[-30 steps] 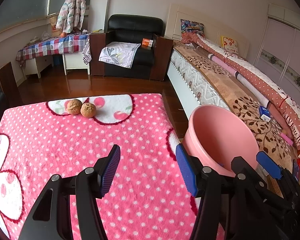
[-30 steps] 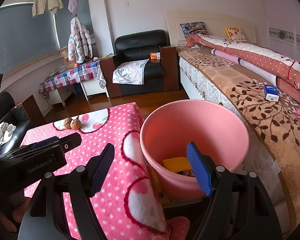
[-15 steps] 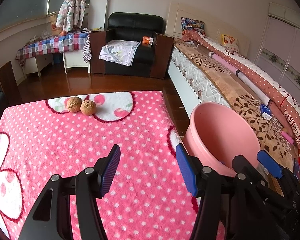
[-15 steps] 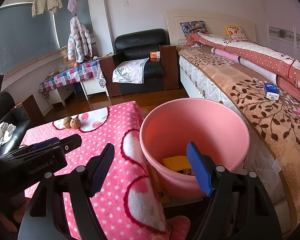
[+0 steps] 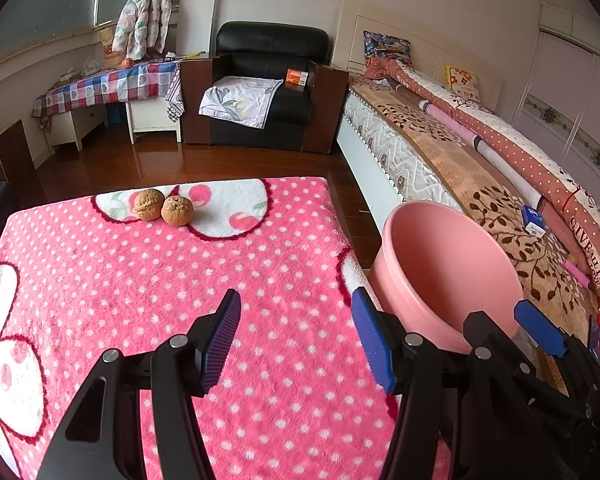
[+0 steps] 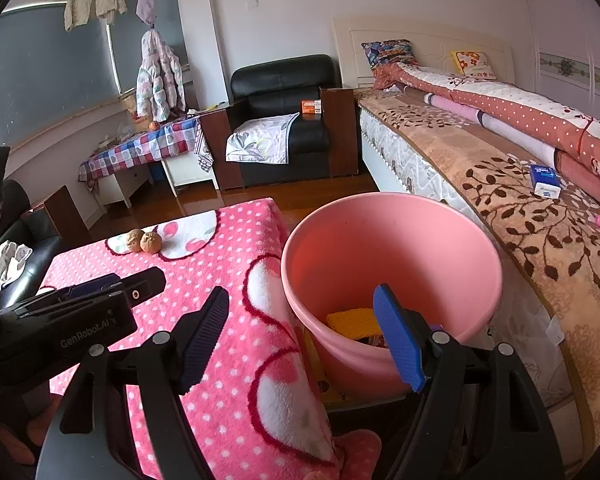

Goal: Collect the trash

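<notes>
Two walnuts (image 5: 164,207) lie side by side at the far end of the table's pink polka-dot cloth (image 5: 140,280); they also show in the right wrist view (image 6: 145,241). A pink bucket (image 5: 440,272) stands off the table's right edge, holding a yellow item (image 6: 350,318). My left gripper (image 5: 296,336) is open and empty above the near cloth. My right gripper (image 6: 300,336) is open and empty, straddling the bucket's near rim (image 6: 296,280); its body also shows in the left wrist view (image 5: 540,344).
A bed (image 5: 480,160) with quilts runs along the right, with a blue tissue pack (image 6: 545,180) on it. A black armchair (image 5: 268,88) and a checkered-cloth table (image 5: 104,84) stand across the wooden floor. A black sofa (image 6: 24,248) is at the left.
My left gripper has drawn back slightly, so the walnuts and bucket sit a little farther away. My right gripper has barely moved. Both stay open.
</notes>
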The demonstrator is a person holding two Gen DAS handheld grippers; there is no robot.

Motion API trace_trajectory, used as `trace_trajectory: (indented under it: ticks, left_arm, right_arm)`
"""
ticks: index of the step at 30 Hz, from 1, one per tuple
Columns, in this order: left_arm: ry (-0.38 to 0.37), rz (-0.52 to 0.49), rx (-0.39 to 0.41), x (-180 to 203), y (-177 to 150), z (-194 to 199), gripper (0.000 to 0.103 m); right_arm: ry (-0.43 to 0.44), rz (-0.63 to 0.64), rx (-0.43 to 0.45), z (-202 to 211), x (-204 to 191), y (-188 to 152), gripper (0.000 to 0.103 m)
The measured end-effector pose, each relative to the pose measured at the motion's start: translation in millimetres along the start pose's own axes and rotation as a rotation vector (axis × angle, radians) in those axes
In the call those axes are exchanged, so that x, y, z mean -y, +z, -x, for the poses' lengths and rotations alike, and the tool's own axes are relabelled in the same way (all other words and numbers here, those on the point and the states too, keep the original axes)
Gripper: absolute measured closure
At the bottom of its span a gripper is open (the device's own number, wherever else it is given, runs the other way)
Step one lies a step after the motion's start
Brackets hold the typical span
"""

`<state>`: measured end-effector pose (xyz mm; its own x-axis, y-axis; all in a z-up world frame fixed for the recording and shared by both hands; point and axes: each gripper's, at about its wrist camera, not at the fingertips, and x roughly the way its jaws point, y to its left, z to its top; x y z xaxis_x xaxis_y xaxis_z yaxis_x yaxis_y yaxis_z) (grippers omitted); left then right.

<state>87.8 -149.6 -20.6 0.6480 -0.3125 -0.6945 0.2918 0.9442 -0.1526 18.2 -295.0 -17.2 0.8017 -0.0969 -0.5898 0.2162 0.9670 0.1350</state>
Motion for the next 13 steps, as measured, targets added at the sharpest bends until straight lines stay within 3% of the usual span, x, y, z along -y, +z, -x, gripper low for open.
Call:
trace_trajectory:
  ticks: [13]
  left_arm:
    - [0.012, 0.008, -0.009, -6.1, 0.6, -0.8, 0.046]
  right_arm:
    - [0.011, 0.01, -0.015, -4.7, -3.1, -3.2, 0.028]
